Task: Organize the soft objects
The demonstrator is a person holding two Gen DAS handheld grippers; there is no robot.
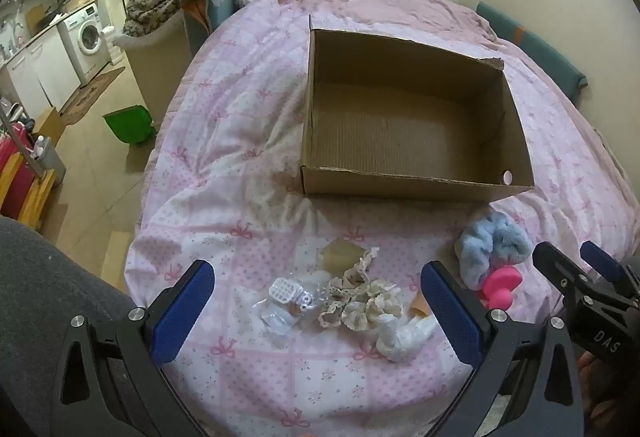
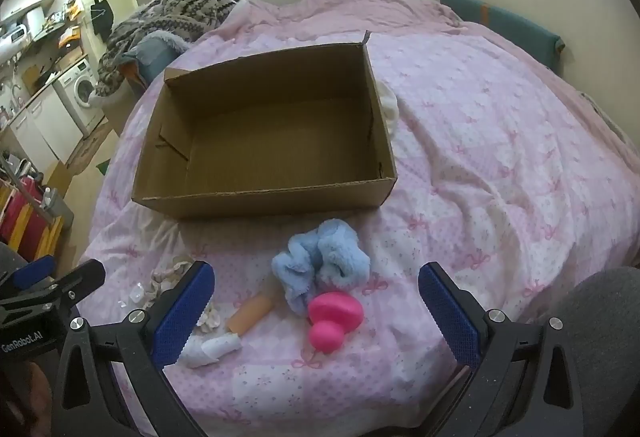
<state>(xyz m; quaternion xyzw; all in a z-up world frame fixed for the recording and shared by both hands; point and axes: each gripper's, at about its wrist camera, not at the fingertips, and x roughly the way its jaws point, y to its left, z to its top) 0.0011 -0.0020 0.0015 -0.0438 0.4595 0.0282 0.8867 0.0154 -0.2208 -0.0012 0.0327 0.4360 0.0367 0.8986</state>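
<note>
Holding both grippers over the near end of the bed, I have nothing in either. My left gripper (image 1: 318, 301) has its jaws wide apart, and the cream ruffled scrunchie (image 1: 368, 303) lies right between the blue pads (image 1: 184, 311), low on the quilt (image 1: 240, 157), with a small clear packet (image 1: 286, 303) just to its left and a white bundle (image 1: 404, 337) at its near right. My right gripper (image 2: 316, 311) is spread just as wide, and the pink plug (image 2: 334, 321) sits between its fingers, touching the blue scrunchie (image 2: 320, 261) just beyond it. A tan tube (image 2: 250, 315) lies a little left of the plug, its long axis running diagonally from near-left to far-right.

The box (image 1: 416, 181) stands empty straight ahead of both piles, open side up, its long side facing me. From the left view it is ahead and slightly right; from the right view, ahead and slightly left.

I judge the task not yet begun: every soft item is outside the box. The left gripper is nearer the cream scrunchie, the right nearer the blue one. Either pick calls for a drop straight forward and down, then a short carry over the box's near wall.
</note>
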